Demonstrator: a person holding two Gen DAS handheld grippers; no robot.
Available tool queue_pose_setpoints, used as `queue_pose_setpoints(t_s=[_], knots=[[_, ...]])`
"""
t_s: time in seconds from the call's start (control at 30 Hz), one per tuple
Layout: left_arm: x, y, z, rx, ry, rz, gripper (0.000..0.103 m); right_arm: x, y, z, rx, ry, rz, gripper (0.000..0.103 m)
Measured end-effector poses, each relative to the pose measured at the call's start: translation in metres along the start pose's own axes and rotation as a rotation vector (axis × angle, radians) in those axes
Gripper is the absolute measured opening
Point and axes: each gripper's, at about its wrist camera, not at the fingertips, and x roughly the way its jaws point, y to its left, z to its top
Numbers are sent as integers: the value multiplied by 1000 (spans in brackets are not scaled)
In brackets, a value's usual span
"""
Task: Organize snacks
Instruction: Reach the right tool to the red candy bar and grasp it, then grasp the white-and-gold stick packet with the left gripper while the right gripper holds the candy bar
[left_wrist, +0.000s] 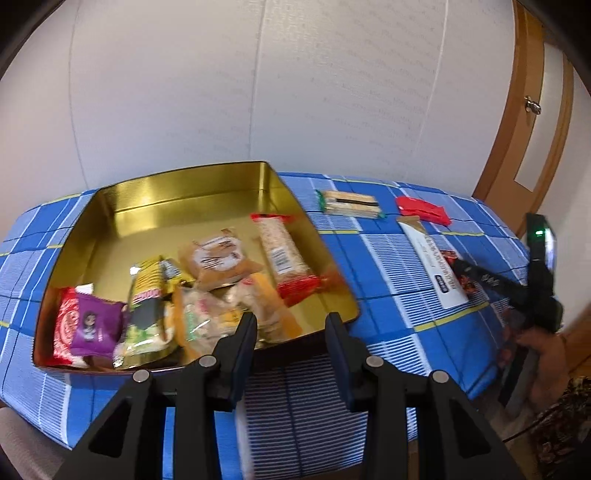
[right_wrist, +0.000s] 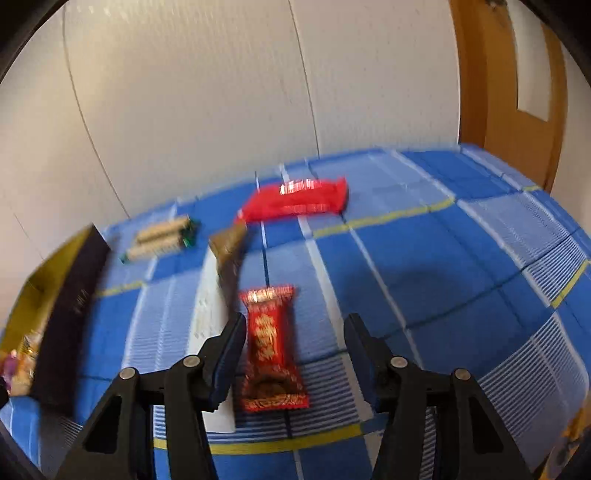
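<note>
A gold tin (left_wrist: 166, 218) on the blue checked cloth holds several wrapped snacks, among them a long red-ended bar (left_wrist: 284, 254) and a purple packet (left_wrist: 94, 325). My left gripper (left_wrist: 290, 332) hangs open over the tin's near right corner with nothing between its fingers. My right gripper (right_wrist: 295, 328) is open around a small red packet (right_wrist: 271, 347) that lies on the cloth. The packet sits close to the left finger (right_wrist: 229, 343), with a clear gap to the right one. A white and brown bar (right_wrist: 212, 314) lies just left of the packet and partly under it.
Farther back on the cloth lie a green-ended cracker pack (right_wrist: 162, 236) and a bright red wrapper (right_wrist: 295, 199). The tin's dark outer wall (right_wrist: 74, 295) stands at the left. A white wall runs behind the table, with a wooden door (right_wrist: 509, 74) at the right. A hand (left_wrist: 543, 354) holds the right gripper.
</note>
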Motion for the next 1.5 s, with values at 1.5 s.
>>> queue_pose_setpoints(t_s=[1.5], knots=[[166, -165, 70, 111, 240, -220, 58, -2, -22, 10, 64, -28, -169, 24]])
